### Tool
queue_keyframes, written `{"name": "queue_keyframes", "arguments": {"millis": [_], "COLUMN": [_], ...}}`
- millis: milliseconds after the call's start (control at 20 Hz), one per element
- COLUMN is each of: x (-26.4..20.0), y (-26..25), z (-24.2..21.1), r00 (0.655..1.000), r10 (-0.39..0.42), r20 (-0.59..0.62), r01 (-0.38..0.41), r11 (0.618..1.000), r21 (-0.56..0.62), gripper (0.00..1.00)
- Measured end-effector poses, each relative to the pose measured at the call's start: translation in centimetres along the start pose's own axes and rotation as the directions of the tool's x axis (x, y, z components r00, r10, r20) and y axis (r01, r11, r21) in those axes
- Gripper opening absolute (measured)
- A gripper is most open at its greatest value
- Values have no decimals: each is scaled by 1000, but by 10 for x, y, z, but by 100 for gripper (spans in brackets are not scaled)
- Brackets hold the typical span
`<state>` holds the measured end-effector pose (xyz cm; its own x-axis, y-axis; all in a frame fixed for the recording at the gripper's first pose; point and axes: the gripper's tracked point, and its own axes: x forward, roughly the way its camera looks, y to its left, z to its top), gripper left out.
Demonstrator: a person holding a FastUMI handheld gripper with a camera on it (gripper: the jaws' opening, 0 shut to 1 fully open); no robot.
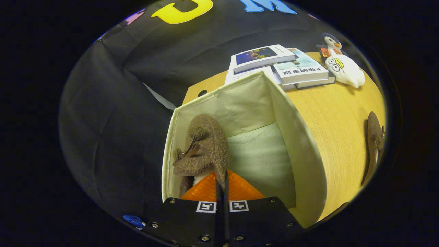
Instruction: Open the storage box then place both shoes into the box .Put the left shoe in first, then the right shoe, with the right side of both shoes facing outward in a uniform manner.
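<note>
Claw apparently pinching shoe inside box.

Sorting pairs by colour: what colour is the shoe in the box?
Brown, fuzzy shoe, held by the tool; gripper view.

Brown shoe inside open box

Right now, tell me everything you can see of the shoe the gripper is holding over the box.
The brown fuzzy shoe looks like a fleece-covered slipper with a small dark brown bow on its side. It hangs upright inside the open cream fabric storage box, near the box's left wall, its far end pointing up toward the back wall. The gripper is shut on its near edge, both orange fingers pressed together on the fabric. A pale lining shows just beside the fingers. Whether it touches the box floor cannot be told.
</note>
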<state>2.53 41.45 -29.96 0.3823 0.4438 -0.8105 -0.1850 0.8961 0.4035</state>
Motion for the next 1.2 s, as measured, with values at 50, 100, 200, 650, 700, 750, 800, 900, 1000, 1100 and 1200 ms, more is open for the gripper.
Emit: {"name": "queue_keyframes", "arguments": {"millis": [50,100,200,650,700,750,800,900,1000,1100,1200], "x": [1,1,-5,-97,-109,-120,-130,-149,-165,-179,-190], "y": [0,3,14,9,-2,-11,-25,-48,-68,-95,-123], "z": [-3,-5,-10,21,26,31,38,43,49,55,60], "r00": [1000,1000,998,975,974,973,972,970,964,959,952], "r10": [-2,13,66,188,180,169,147,124,114,84,44], "r20": [-5,-7,-21,122,136,158,181,209,242,270,302], "r01": [2,-13,-67,-153,-140,-121,-91,-57,-43,-13,29], "r11": [1000,1000,997,957,955,954,953,953,959,967,972], "r21": [-7,-12,-32,-247,-260,-276,-289,-298,-279,-254,-233], "gripper": [4,4,16,98,98,98,98,98,98,98,98]}}
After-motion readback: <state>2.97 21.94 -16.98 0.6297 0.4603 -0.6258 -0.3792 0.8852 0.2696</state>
